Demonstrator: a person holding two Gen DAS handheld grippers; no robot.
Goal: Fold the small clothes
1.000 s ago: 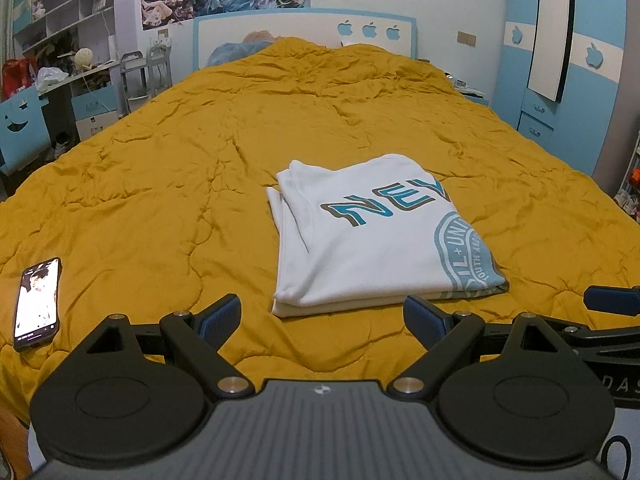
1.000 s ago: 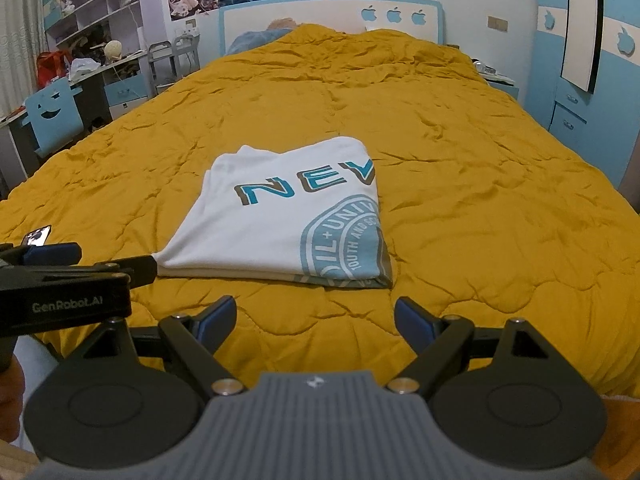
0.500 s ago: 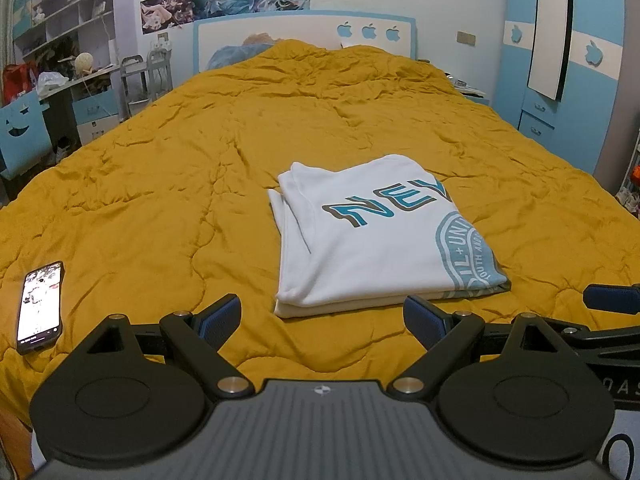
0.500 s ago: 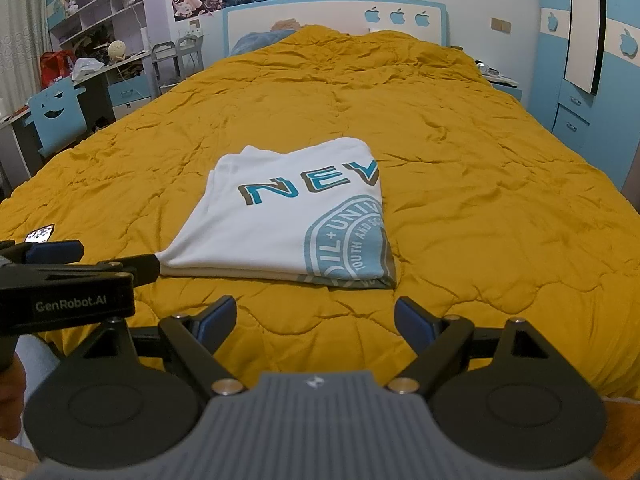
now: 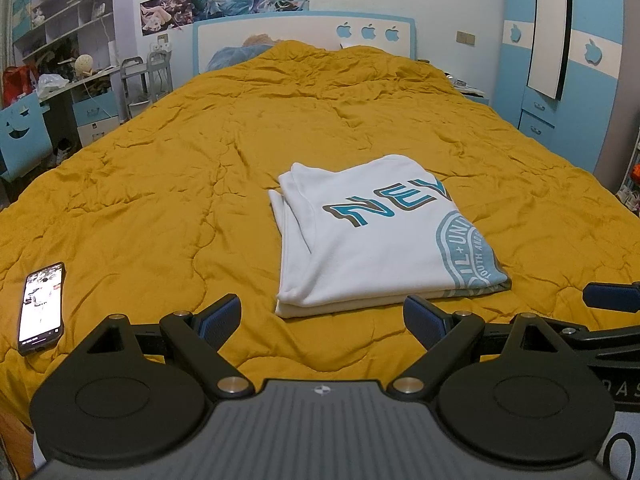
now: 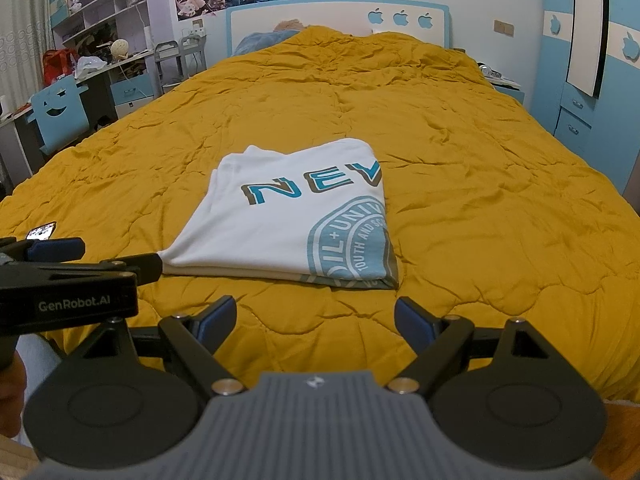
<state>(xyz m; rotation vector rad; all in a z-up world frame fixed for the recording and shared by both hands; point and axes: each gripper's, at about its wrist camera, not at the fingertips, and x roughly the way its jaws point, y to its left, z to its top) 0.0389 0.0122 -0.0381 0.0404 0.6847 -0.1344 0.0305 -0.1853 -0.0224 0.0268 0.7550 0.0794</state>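
A white T-shirt (image 5: 372, 240) with teal lettering and a round teal print lies folded into a flat rectangle on the mustard quilt; it also shows in the right wrist view (image 6: 296, 220). My left gripper (image 5: 322, 318) is open and empty, hovering just short of the shirt's near edge. My right gripper (image 6: 316, 322) is open and empty, just short of the shirt's near right corner. The left gripper's fingers (image 6: 132, 268) show at the left of the right wrist view, close to the shirt's near left corner.
The mustard quilt (image 5: 200, 168) covers the whole bed. A phone (image 5: 42, 306) with a lit screen lies near the bed's front left edge. A desk and shelves (image 5: 60, 92) stand at the left, a blue wardrobe (image 5: 560, 80) at the right.
Both views have shifted very slightly; the phone sits a little lower right in the left wrist view. The shirt and both open grippers are otherwise unchanged.
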